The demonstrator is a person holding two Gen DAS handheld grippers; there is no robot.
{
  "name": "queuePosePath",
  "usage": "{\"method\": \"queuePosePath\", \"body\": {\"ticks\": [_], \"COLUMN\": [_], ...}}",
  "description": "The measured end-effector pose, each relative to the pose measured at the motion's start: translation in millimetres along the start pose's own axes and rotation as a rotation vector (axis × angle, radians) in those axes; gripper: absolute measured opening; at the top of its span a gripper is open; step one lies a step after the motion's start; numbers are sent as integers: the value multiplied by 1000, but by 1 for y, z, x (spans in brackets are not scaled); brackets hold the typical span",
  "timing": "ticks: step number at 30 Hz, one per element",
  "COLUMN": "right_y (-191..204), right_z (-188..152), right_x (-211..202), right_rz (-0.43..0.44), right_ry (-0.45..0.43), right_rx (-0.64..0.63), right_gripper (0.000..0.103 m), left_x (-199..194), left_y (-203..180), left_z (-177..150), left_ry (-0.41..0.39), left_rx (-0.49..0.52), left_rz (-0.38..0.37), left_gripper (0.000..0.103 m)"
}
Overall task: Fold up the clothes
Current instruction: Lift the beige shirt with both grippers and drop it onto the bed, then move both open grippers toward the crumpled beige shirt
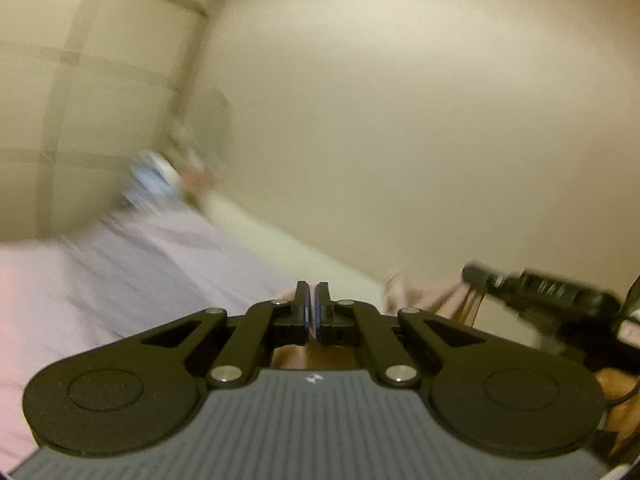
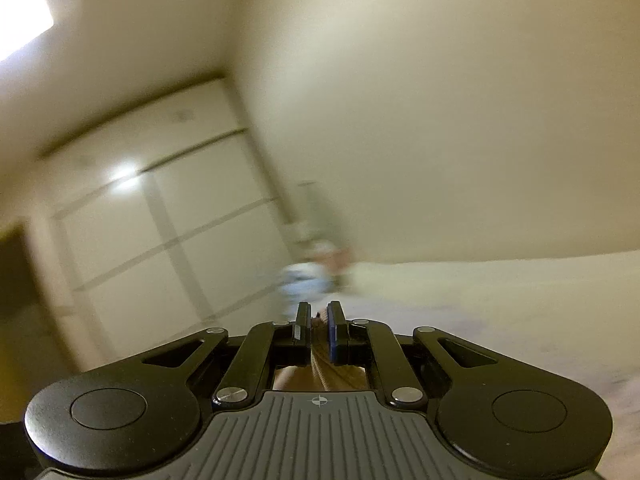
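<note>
At the bottom of the right wrist view, my right gripper (image 2: 319, 316) has its fingers closed on a beige garment (image 2: 320, 364), which runs down below them. In the left wrist view my left gripper (image 1: 311, 300) has its fingers pressed together; I cannot tell if cloth is between them, though some tan cloth shows underneath. Both views are blurred. Farther, a pale bed (image 1: 120, 280) lies at lower left. I judge the garment is lifted for a fold; next it needs laying flat on the bed.
</note>
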State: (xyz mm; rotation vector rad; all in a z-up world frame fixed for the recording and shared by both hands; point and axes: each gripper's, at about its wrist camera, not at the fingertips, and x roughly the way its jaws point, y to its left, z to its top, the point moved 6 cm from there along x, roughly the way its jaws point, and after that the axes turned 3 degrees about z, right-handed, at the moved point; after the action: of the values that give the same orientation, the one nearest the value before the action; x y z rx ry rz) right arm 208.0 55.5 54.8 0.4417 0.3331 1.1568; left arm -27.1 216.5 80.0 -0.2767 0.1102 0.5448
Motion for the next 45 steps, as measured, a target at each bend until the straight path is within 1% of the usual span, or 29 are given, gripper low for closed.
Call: {"method": "queuePosePath", "body": {"ticks": [1, 2, 4, 5, 8, 9, 11, 12, 13, 14, 15, 16, 17, 19, 21, 23, 24, 26, 27, 28, 30, 34, 35, 36, 40, 42, 45], "right_y": [26, 51, 97, 119, 179, 193, 209, 217, 224, 227, 225, 222, 218, 206, 202, 191, 178, 161, 158, 149, 135, 128, 127, 125, 126, 128, 134], "right_z": [-5, -9, -22, -29, -52, -66, -108, -128, -149, -168, -187, -202, -215, -240, -267, -290, -301, -316, -316, -316, -312, -305, -303, -302, -297, -294, -289], "right_x": [9, 18, 32, 37, 45, 49, 62, 67, 72, 75, 73, 67, 59, 38, 6, -32, -43, -65, -81, -86, -92, -119, -126, -132, -147, -150, -153], "right_rz": [57, 114, 203, 242, 350, 361, 322, 301, 280, 247, 207, 186, 184, 193, 198, 190, 172, 152, 154, 154, 146, 139, 137, 138, 152, 160, 177], "right_ry": [8, 17, 35, 44, 110, 167, 359, 455, 550, 636, 699, 744, 783, 878, 987, 1099, 1145, 1195, 1204, 1209, 1218, 1233, 1237, 1240, 1238, 1227, 1201], "right_rx": [10, 21, 38, 45, 32, 9, -79, -123, -167, -212, -258, -300, -336, -383, -417, -453, -473, -498, -499, -492, -481, -475, -474, -471, -463, -459, -469], "right_gripper": [6, 6, 6, 6, 6, 6, 7, 10, 19, 24, 42, 55, 57, 58, 58, 58, 58, 58, 58, 58, 58, 58, 58, 58, 58, 58, 58], "left_x": [-28, -52, -96, -116, -167, -179, -198, -205, -212, -219, -226, -234, -241, -254, -260, -268, -272, -277, -277, -277, -276, -283, -285, -286, -294, -298, -304], "left_y": [18, 34, 63, 76, 110, 121, 142, 150, 155, 160, 164, 169, 173, 177, 166, 154, 145, 124, 111, 100, 88, 64, 58, 53, 35, 31, 28], "left_z": [16, 28, 47, 49, 37, 27, 0, -20, -41, -62, -83, -104, -125, -164, -195, -220, -230, -242, -240, -237, -243, -247, -247, -248, -246, -245, -242], "left_ry": [-46, -71, -92, -89, -41, -8, 76, 133, 191, 250, 309, 368, 428, 544, 637, 705, 723, 735, 737, 738, 740, 759, 761, 761, 750, 738, 726], "left_rx": [8, 20, 49, 51, 20, -1, -41, -64, -89, -114, -139, -164, -189, -241, -273, -284, -283, -269, -260, -251, -239, -212, -203, -195, -164, -162, -158], "left_rz": [47, 100, 212, 260, 393, 446, 559, 608, 647, 686, 724, 762, 800, 863, 893, 911, 912, 896, 888, 889, 898, 905, 907, 913, 933, 938, 949], "left_gripper": [0, 0, 0, 0, 1, 1, 2, 2, 4, 5, 5, 5, 5, 5, 5, 5, 5, 10, 12, 12, 12, 13, 16, 18, 19, 22, 23]}}
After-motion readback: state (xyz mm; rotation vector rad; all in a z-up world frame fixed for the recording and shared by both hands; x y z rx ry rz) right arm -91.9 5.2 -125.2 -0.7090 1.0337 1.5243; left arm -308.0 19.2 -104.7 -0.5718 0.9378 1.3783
